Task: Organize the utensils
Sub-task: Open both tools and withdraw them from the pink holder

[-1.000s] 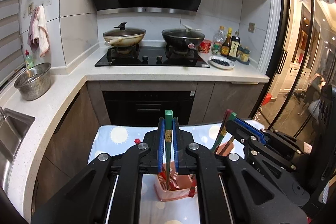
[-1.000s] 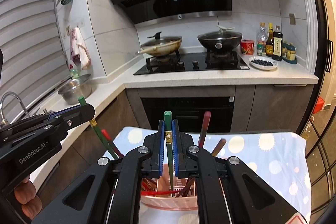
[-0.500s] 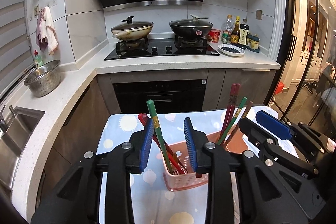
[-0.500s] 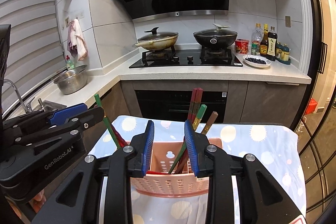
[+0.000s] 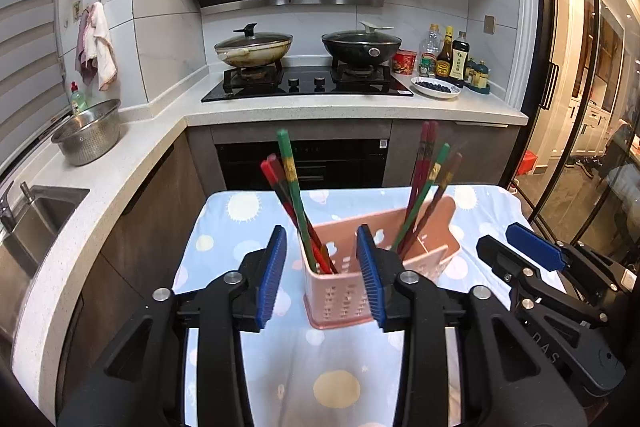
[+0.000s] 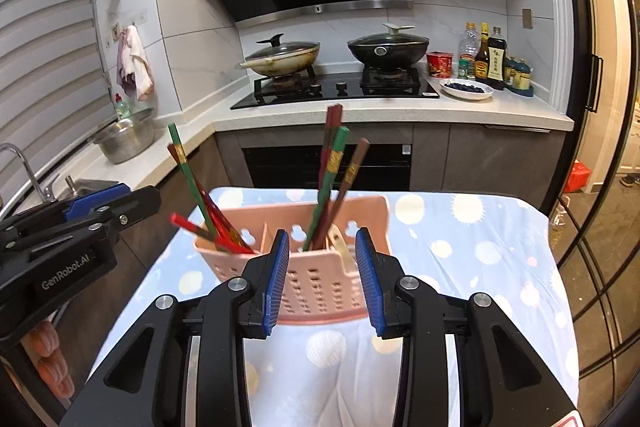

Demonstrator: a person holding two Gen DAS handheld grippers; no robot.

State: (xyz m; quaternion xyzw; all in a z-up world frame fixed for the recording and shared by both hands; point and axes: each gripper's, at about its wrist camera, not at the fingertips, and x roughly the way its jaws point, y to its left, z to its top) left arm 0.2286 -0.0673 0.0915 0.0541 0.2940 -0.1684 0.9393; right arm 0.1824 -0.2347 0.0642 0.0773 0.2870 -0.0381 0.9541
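A pink perforated utensil basket (image 5: 344,301) (image 6: 320,287) stands on the table with the blue sun-print cloth (image 5: 332,367). Several red, green and brown chopsticks stand in it: a green one (image 5: 291,183) with red ones in its left compartment, another green one (image 6: 329,179) with red and brown ones in the right. My left gripper (image 5: 322,275) is open and empty, just in front of the basket's left end. My right gripper (image 6: 322,277) is open and empty, in front of the basket's right half. Each gripper shows at the edge of the other's view.
Behind the table runs an L-shaped counter (image 5: 352,107) with a gas hob, two lidded pans (image 5: 362,45), sauce bottles and a plate. A steel colander (image 5: 88,133) and a sink (image 5: 36,215) are on the left. A glass door (image 5: 592,87) is on the right.
Both grippers opened and let go of a green chopstick each, which now stand in the basket. Both grippers drew back and up from the basket.
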